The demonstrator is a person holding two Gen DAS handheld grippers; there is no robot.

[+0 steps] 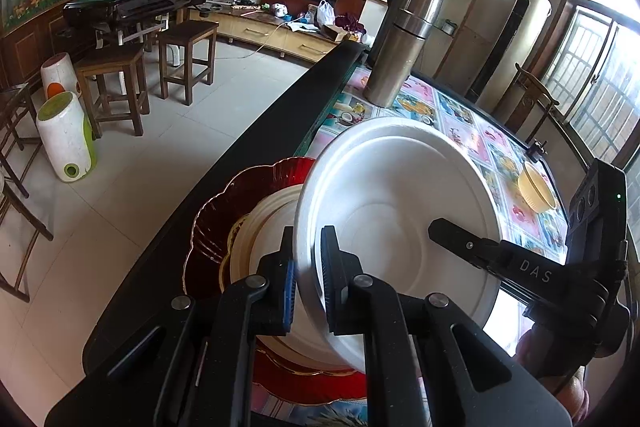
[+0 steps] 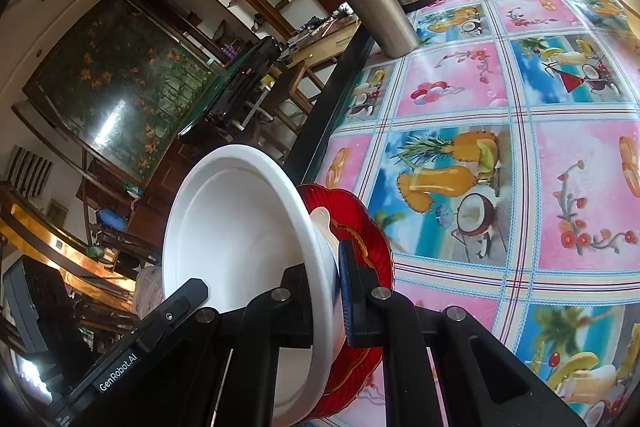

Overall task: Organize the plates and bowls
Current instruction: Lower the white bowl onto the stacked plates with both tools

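Left wrist view: my left tool and right tool each clamp the white bowl's rim, tilted over the red plate near the worktop edge.

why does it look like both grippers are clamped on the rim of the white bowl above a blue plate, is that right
Not quite: the plate under it is red, not blue. The left wrist view shows the left gripper and right gripper both shut on the white bowl, above the red plate.
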